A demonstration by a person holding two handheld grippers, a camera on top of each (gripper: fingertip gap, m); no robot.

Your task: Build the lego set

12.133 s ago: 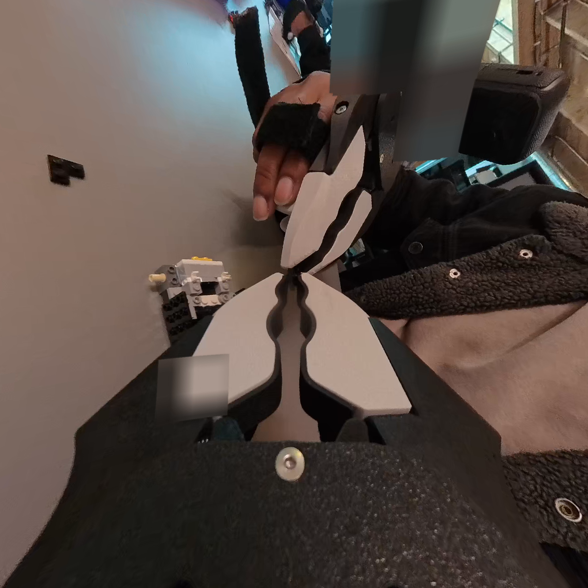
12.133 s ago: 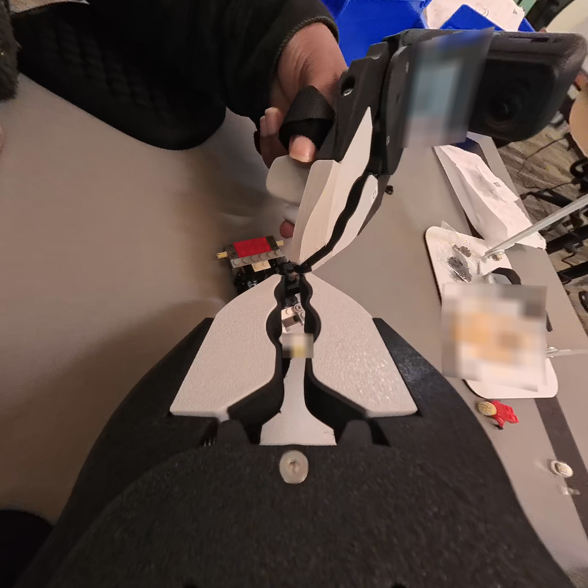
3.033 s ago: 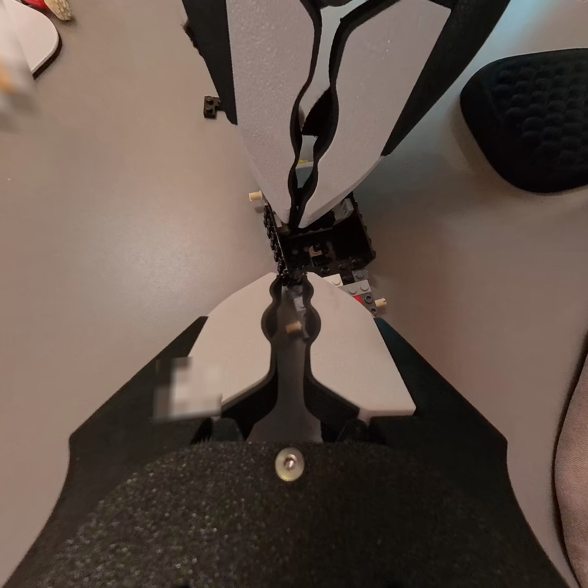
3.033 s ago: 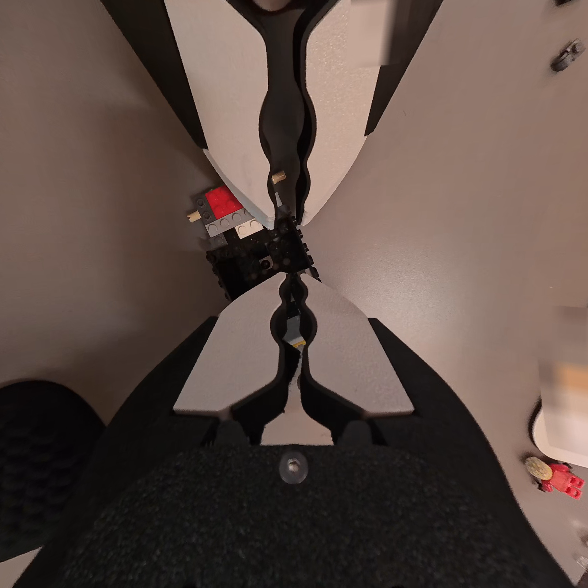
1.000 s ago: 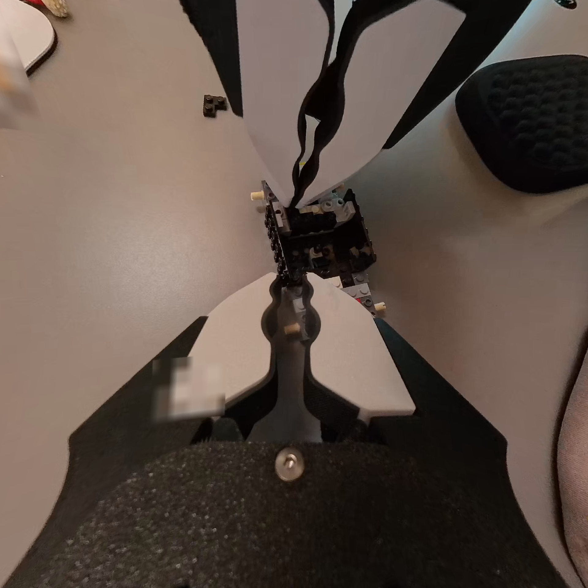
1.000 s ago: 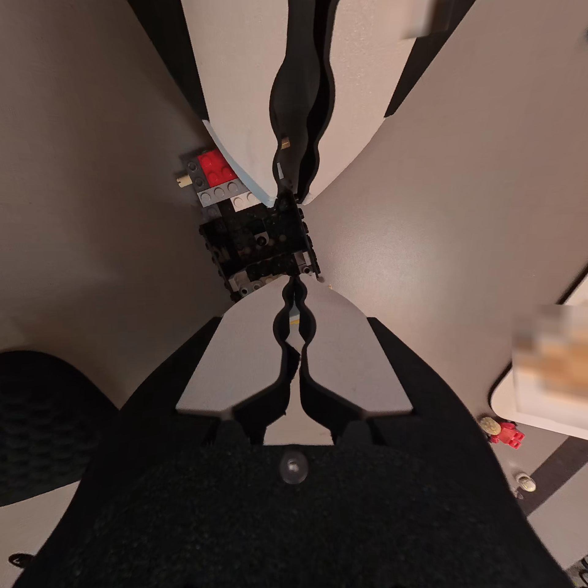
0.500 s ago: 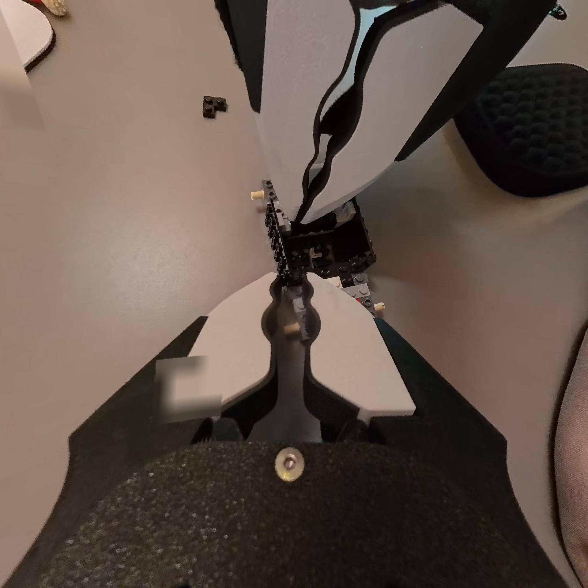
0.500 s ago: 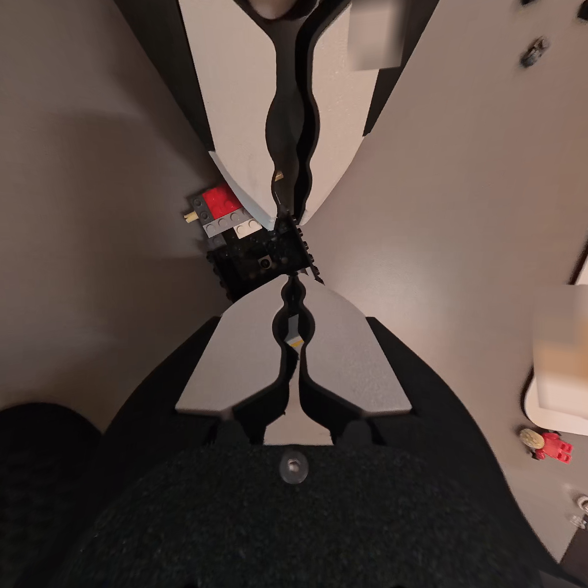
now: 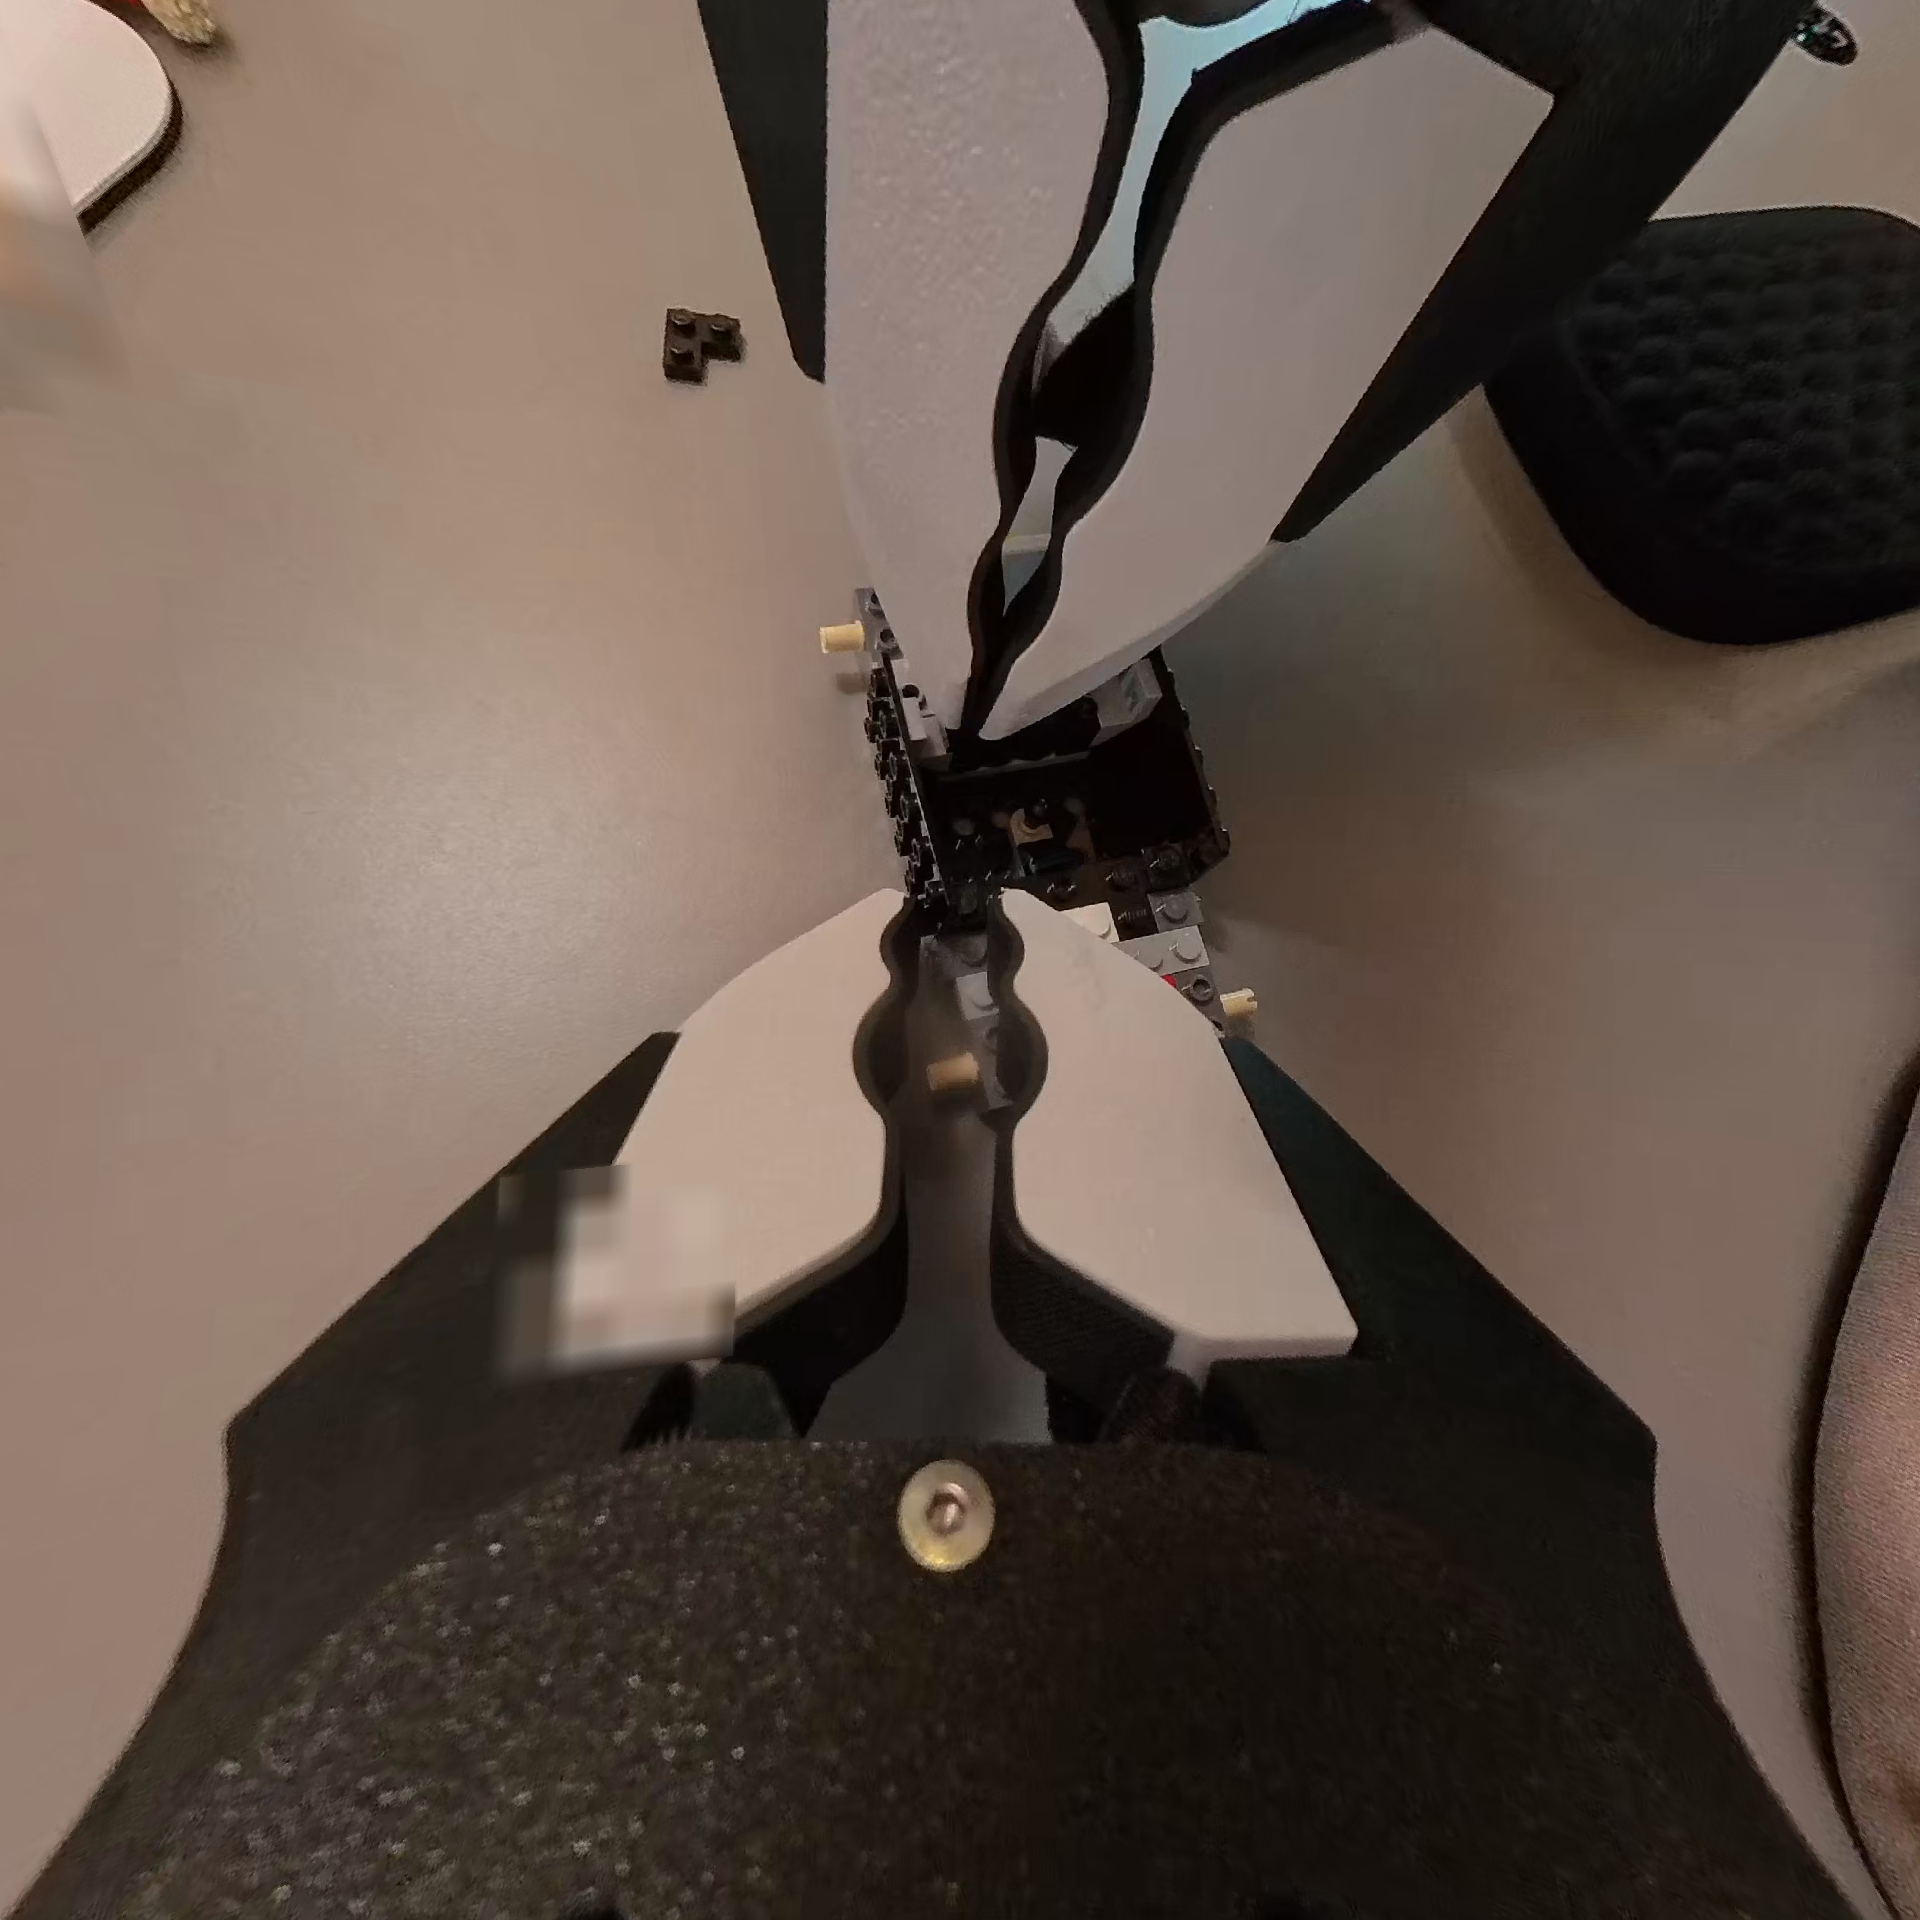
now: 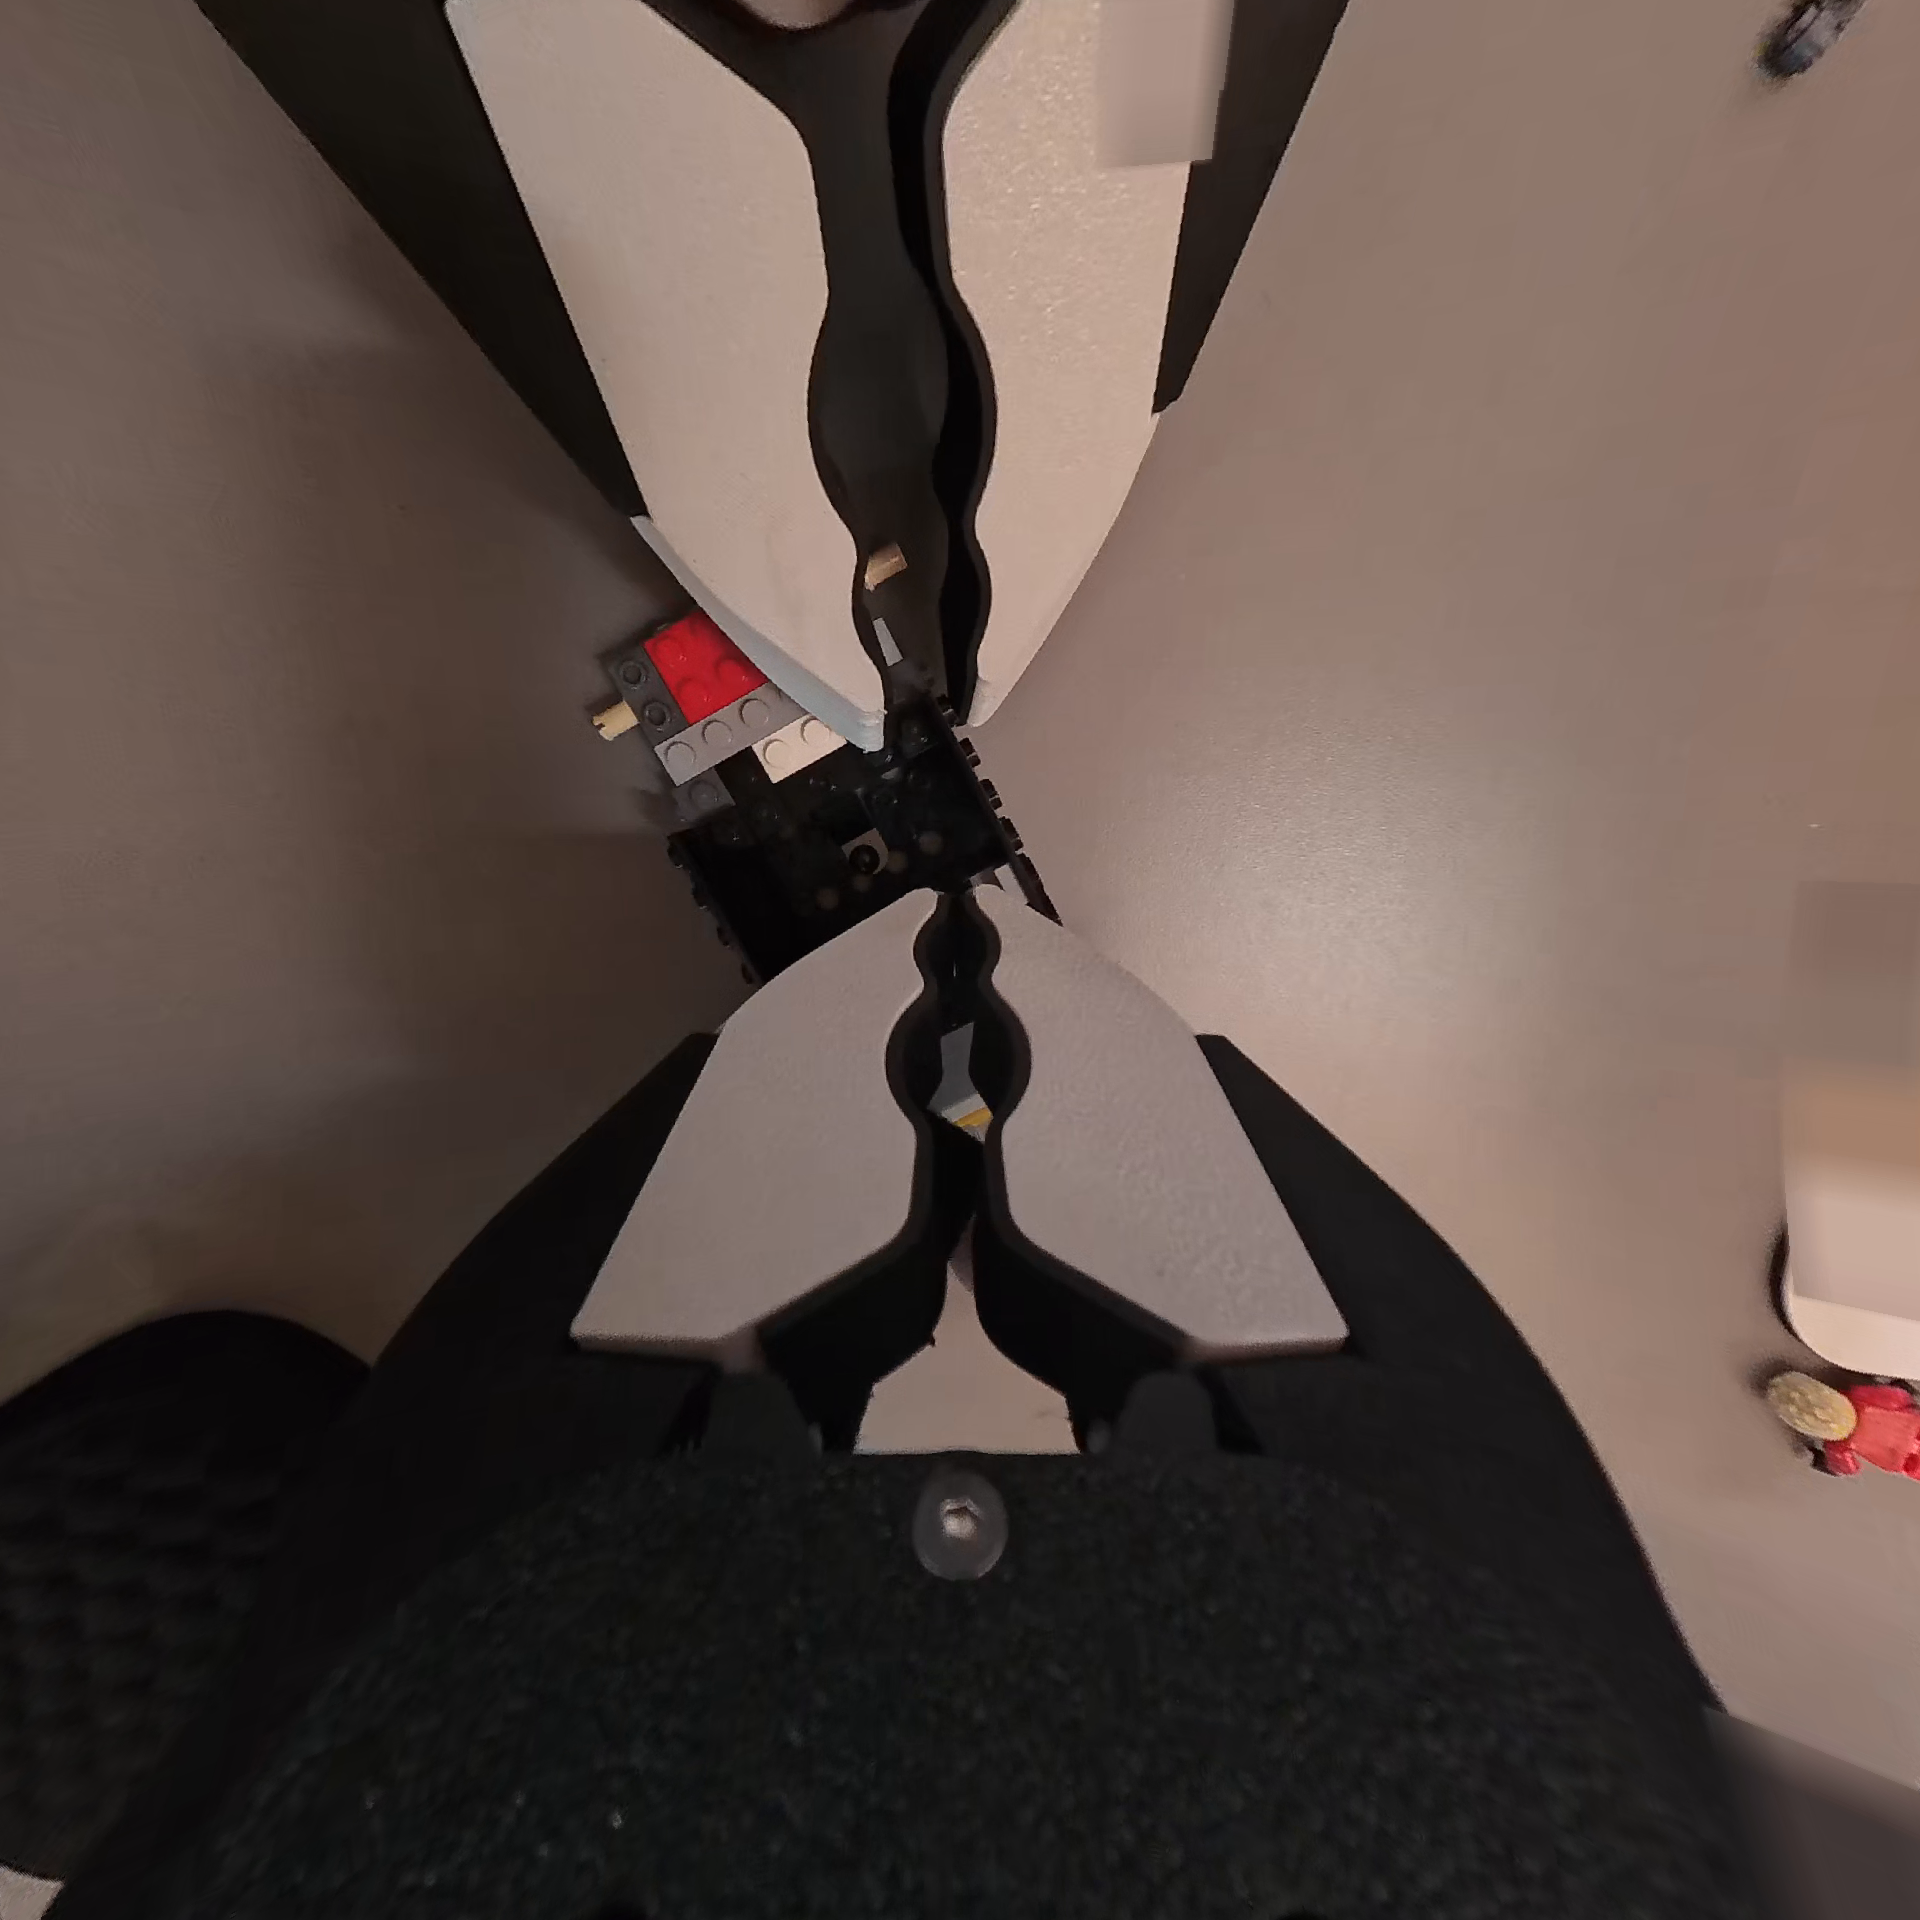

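The lego model is a black open box with grey, white and red bricks and tan pins. It sits between both grippers just above the grey table. My left gripper is shut on the model's near black wall. A grey part with a tan pin shows in the gap between its fingers. My right gripper comes from the far side and is shut on the model's opposite end. In the right wrist view the model lies between my right gripper and my left gripper. Its red brick is at the left.
A loose black L-shaped plate lies on the table beyond the model. A white tray stands at the right with a red piece and a tan piece beside it. A black textured pad lies on the other side. Only a small space, under 4 cm, lies between the two pairs of fingers.
One second ago my right gripper had drawn back a little from the model. It has moved in again over the model's end. The left gripper's hold is unchanged.
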